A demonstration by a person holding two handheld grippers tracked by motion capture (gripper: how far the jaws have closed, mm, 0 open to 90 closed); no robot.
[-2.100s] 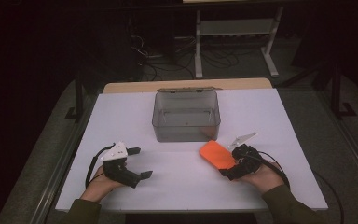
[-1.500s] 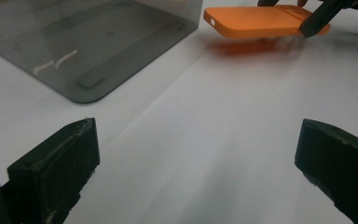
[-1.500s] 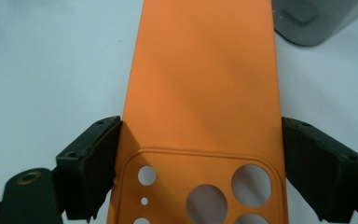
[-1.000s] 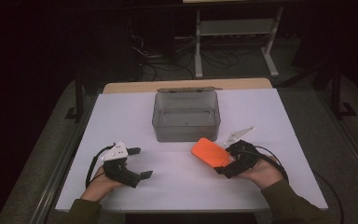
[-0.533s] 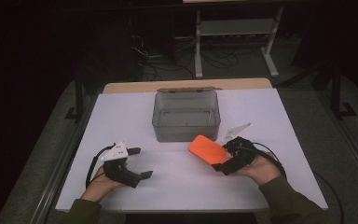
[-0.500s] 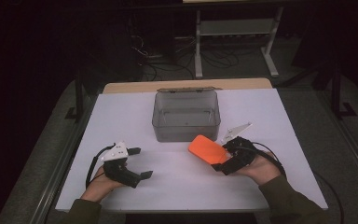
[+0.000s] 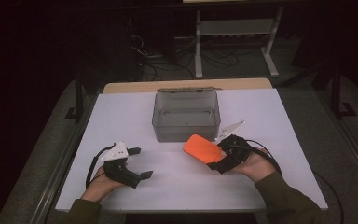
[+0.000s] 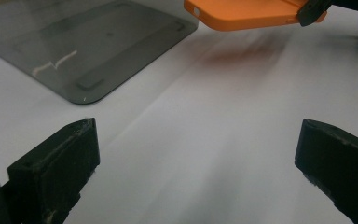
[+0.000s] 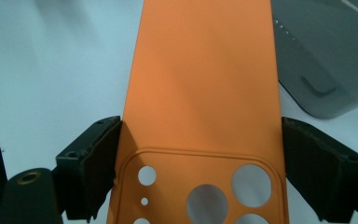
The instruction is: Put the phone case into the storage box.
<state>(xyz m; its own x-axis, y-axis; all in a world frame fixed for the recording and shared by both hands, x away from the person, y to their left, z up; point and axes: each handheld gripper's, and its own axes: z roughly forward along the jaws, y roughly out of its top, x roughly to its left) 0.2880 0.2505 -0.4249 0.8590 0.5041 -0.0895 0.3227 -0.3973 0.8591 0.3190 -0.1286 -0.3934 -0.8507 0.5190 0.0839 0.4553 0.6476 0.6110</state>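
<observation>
An orange phone case [image 7: 204, 148] with camera cut-outs hangs just above the white table, held flat by its two long edges. My right gripper [image 7: 220, 157] is shut on it; in the right gripper view the case [image 9: 205, 93] runs forward from between the jaws of that gripper [image 9: 200, 172]. A grey translucent box [image 7: 186, 130] stands open-topped at the table's middle, just beyond the case. My left gripper [image 7: 142, 162] rests at the front left, open and holding nothing. In the left gripper view, the left gripper [image 8: 196, 158] faces the case [image 8: 251, 11] and the box [image 8: 88, 46].
The white table [image 7: 121, 116] ends in a wooden strip at the back. Metal rails run along both sides. A white shelf frame [image 7: 235, 28] and cables stand on the dark floor behind. Bare tabletop lies between the two grippers.
My right gripper has carried the orange case a little to the left, towards the box's front corner. The left gripper has stayed where it was.
</observation>
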